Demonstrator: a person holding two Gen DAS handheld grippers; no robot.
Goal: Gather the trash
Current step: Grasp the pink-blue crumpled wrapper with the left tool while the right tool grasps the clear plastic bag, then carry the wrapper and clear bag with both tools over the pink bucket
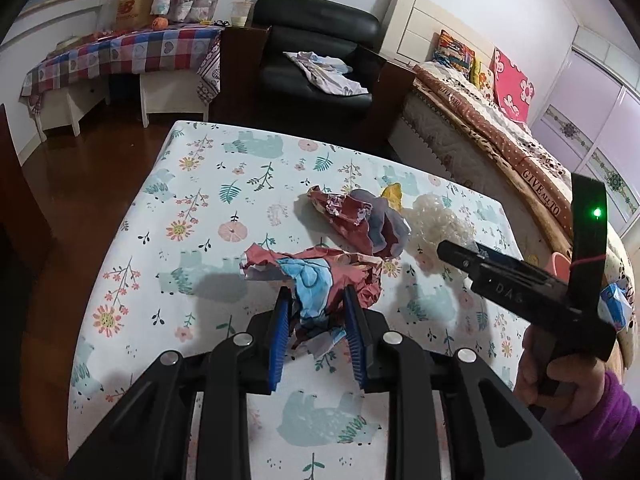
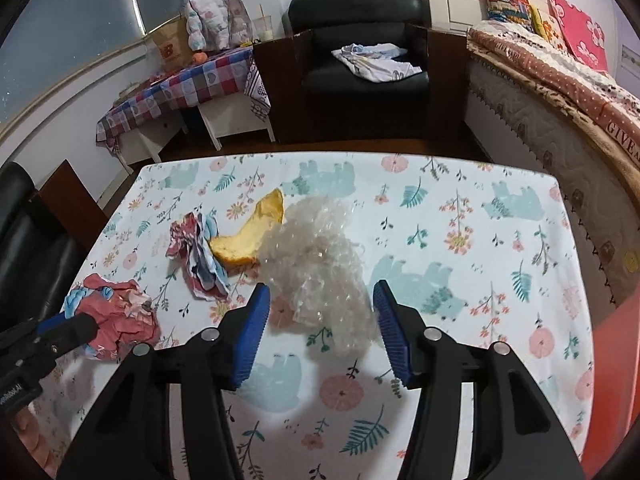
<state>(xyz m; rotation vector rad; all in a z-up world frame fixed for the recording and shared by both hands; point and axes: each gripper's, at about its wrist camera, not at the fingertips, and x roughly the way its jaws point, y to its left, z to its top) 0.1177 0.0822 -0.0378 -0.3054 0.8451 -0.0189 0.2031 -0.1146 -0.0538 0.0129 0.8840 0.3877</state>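
My left gripper (image 1: 316,296) is shut on a crumpled red and blue paper wad (image 1: 320,276), which also shows at the left of the right wrist view (image 2: 116,320). A second crumpled red and grey paper (image 1: 360,220) lies just beyond it on the table (image 2: 200,260). A yellow peel (image 2: 252,236) and a clump of clear bubble wrap (image 2: 320,252) lie mid-table. My right gripper (image 2: 320,300) is open, its blue pads either side of the bubble wrap's near end. It appears from the side in the left wrist view (image 1: 460,252).
The table has a floral bear-print cloth (image 2: 460,220). Behind it stand a black armchair (image 2: 360,60) with cloth on it, a bed (image 2: 560,80) at right and a checked-cloth bench (image 2: 180,92) at left. A red-orange object (image 2: 616,380) is at the right edge.
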